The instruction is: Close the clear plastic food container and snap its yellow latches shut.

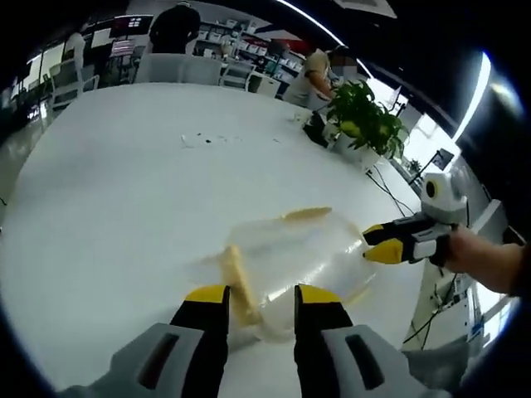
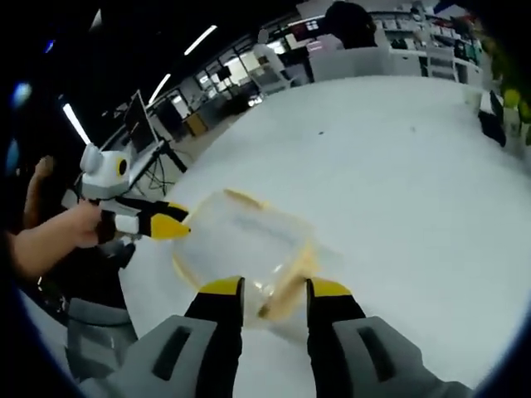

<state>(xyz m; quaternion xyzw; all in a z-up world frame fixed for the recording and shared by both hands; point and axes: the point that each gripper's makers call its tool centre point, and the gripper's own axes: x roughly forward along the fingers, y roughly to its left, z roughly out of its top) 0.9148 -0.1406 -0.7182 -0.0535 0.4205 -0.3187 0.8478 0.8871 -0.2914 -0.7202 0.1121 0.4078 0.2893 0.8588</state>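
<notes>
The clear container (image 1: 290, 261) rests on the white table (image 1: 124, 191) between two opposed tools — the left gripper (image 1: 260, 296), jaws apart astride a yellow latch (image 1: 239, 282), and the right gripper (image 2: 274, 290), likewise apart — apparently bracing it for latching.

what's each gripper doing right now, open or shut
left gripper: open, jaws at the container, not gripping.
right gripper: open, jaws at the container's edge, not gripping.
</notes>
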